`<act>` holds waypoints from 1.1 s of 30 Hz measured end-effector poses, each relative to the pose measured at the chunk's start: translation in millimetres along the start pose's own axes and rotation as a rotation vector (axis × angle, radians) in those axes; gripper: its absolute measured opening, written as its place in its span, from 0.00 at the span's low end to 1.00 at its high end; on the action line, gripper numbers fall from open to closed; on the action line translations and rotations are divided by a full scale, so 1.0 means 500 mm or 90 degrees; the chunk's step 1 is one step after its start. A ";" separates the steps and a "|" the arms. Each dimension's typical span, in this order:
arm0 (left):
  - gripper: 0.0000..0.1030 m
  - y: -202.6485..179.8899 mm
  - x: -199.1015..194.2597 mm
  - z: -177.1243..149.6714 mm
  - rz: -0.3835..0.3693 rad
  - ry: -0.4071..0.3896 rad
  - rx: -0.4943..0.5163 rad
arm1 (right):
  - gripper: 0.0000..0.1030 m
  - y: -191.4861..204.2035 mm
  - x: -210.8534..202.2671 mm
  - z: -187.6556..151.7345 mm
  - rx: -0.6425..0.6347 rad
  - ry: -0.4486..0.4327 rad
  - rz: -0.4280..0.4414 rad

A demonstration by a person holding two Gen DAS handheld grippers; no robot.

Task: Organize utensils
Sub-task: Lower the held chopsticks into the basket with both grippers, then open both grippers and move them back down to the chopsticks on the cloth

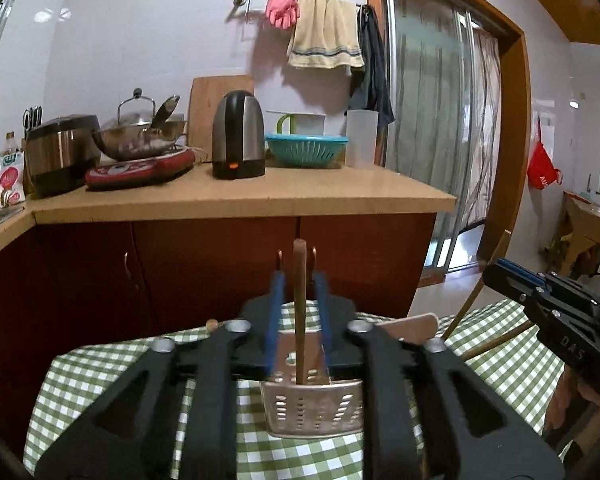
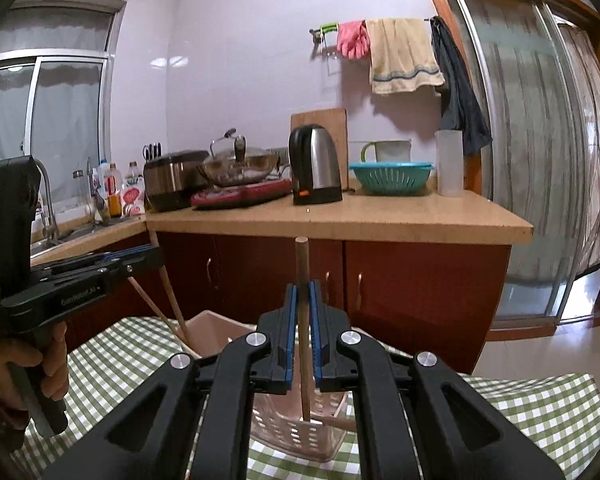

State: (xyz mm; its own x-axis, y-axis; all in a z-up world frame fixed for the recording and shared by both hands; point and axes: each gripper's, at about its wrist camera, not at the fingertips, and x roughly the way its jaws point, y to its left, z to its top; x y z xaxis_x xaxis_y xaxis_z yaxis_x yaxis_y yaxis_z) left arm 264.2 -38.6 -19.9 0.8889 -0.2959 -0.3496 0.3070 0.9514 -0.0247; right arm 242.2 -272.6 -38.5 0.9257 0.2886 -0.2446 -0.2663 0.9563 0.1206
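Checked tablecloth [image 2: 540,412], upright chopstick [image 2: 303,320] in holder [image 2: 300,432]

Green-check cloth table [image 2: 540,412] w/ perforated utensil holder [image 2: 296,432] on it, prob. pink plastic.

Holder [image 2: 300,428] on table [image 2: 540,412]; counter [image 2: 340,216] behind.

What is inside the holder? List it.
One chopstick stands in the holder, gripped by the right gripper; two more chopsticks lean at its far end. That gripper covers much of the floor.
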 end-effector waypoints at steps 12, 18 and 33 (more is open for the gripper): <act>0.57 0.008 -0.070 -0.020 0.000 -0.002 -0.018 | 0.48 0.027 -0.117 0.021 -0.014 -0.048 -0.034; 0.57 -0.012 -0.132 -0.069 0.018 0.001 0.000 | 0.48 0.039 -0.188 -0.026 -0.006 -0.040 -0.047; 0.57 -0.038 -0.246 -0.267 0.060 0.080 -0.010 | 0.39 0.083 -0.260 -0.269 0.029 0.121 -0.027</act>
State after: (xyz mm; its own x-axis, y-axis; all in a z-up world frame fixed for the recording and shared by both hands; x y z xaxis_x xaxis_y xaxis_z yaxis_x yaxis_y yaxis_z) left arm 103.5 -8.7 -101.2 0.8639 -0.1926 -0.4655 0.2175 0.9761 -0.0002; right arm 74.8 -264.1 -131.0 0.8676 0.2554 -0.4267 -0.2110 0.9660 0.1492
